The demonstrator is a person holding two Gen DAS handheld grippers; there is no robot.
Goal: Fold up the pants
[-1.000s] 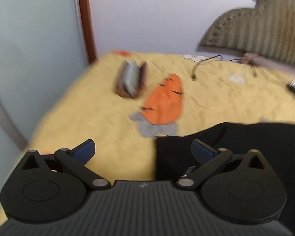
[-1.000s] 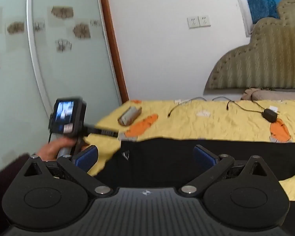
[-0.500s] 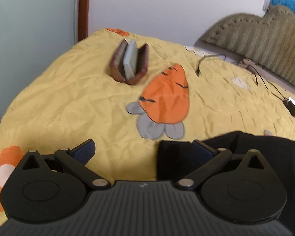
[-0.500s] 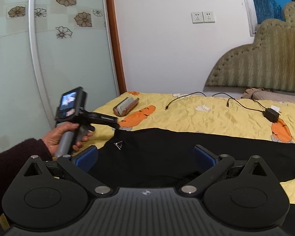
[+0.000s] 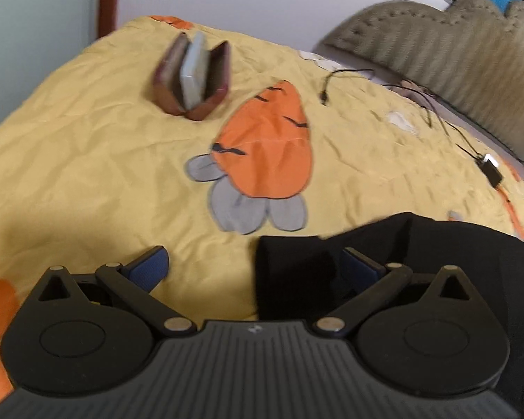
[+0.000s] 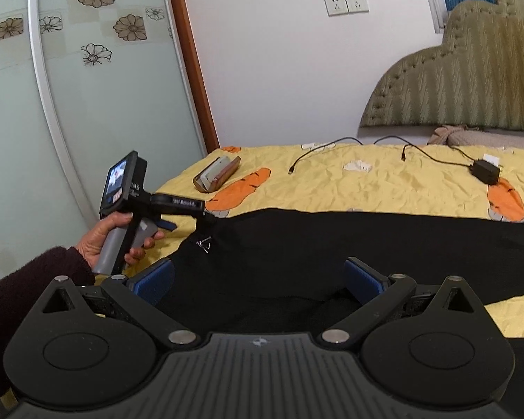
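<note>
Black pants (image 6: 332, 244) lie spread across the yellow bed sheet (image 6: 384, 181). In the left wrist view the pants' corner (image 5: 297, 265) lies between the open jaws of my left gripper (image 5: 258, 265); its right finger is over the cloth, its left finger over the sheet. In the right wrist view the left gripper (image 6: 188, 223) sits at the pants' left end, held by a hand. My right gripper (image 6: 258, 276) is open just above the near edge of the pants, with nothing between its blue pads.
A brown case with a phone (image 5: 195, 73) lies at the far left of the bed. A charger and cables (image 6: 485, 171) lie near the padded headboard (image 6: 464, 80). A glass sliding door (image 6: 70, 104) stands to the left.
My left gripper has tilted down and moved toward the pants' corner, which now lies between its fingers. My right gripper has stayed nearly still.
</note>
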